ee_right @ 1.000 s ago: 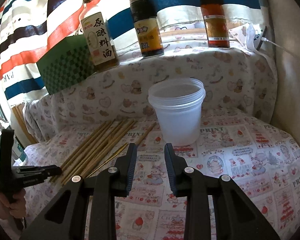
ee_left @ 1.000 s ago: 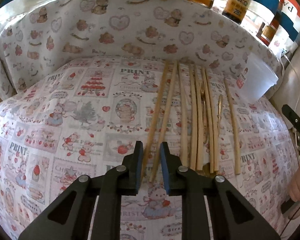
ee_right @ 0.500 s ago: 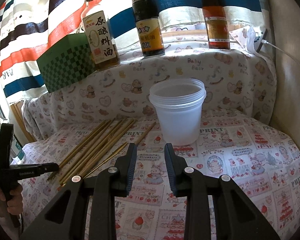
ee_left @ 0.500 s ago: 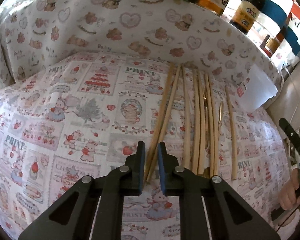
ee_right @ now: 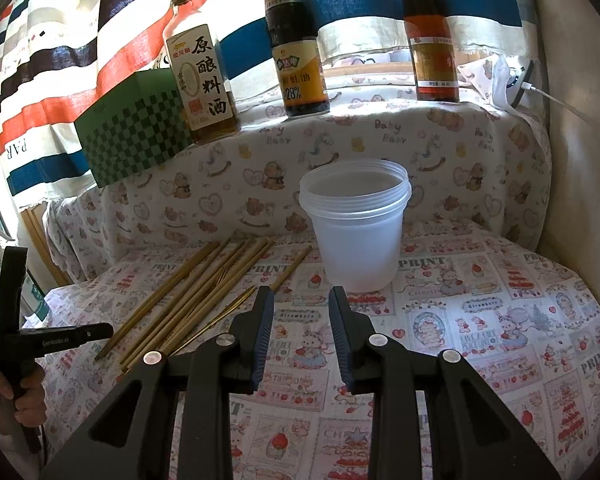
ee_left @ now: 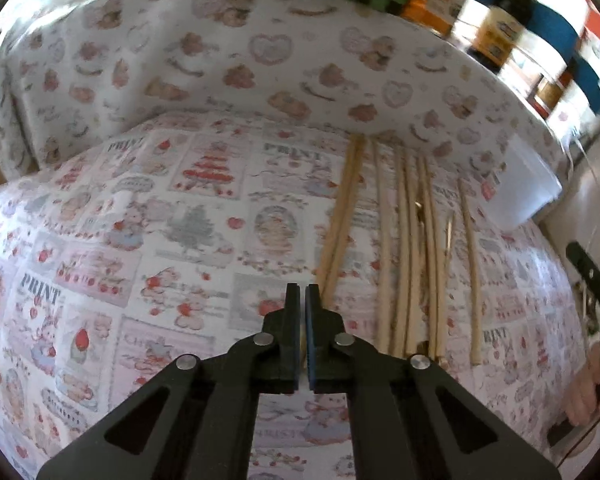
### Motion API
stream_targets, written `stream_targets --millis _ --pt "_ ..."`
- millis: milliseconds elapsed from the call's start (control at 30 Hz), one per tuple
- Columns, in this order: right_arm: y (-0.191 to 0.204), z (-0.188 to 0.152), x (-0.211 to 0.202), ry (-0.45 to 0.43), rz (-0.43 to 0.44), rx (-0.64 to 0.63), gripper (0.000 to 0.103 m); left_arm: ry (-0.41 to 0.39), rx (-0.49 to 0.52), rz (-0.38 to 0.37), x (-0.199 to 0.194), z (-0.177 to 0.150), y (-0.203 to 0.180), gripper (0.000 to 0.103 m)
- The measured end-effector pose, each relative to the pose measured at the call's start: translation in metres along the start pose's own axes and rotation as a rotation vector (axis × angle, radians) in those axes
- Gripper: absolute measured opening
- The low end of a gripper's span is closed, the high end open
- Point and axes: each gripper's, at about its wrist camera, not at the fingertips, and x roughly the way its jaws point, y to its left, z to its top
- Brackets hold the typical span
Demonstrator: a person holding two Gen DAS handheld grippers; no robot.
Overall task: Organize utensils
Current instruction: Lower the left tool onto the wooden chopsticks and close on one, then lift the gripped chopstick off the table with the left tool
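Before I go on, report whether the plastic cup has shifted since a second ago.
No. The plastic cup sits in the same spot below the dark sauce bottle, right of the chopsticks.

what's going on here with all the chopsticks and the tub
A person is tidying utensils with two hand-held grippers. The left hand-held gripper has just been closing and now pinches the near ends of the leftmost pair of chopsticks, which lie with the other chopsticks on the printed cloth. The right hand-held gripper hangs open and empty in front of the clear plastic tub, which looks empty.
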Motion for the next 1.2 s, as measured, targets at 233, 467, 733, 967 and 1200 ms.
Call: stream_targets --millis 233,467,733,967,1200 --pt "0.002 0.001 -0.003 -0.012 -0.008 -0.01 0.032 -0.022 0.085 0.08 0.001 -0.003 -0.018 0.002" --pt "0.003 0.001 -0.003 -0.01 -0.012 -0.02 0.032 -0.014 0.016 0.061 0.0 0.002 -0.001 0.003" --pt "0.005 -0.001 -0.003 -0.023 -0.02 -0.031 0.032 -0.036 0.097 0.12 0.0 -0.001 -0.018 0.013" --pt "0.004 0.0 -0.001 -0.013 -0.026 -0.026 0.032 -0.042 0.149 0.177 0.006 -0.004 -0.023 0.028" --pt "0.002 0.0 0.001 -0.008 -0.035 -0.021 0.032 -0.037 0.133 0.155 0.007 -0.004 -0.02 0.026"
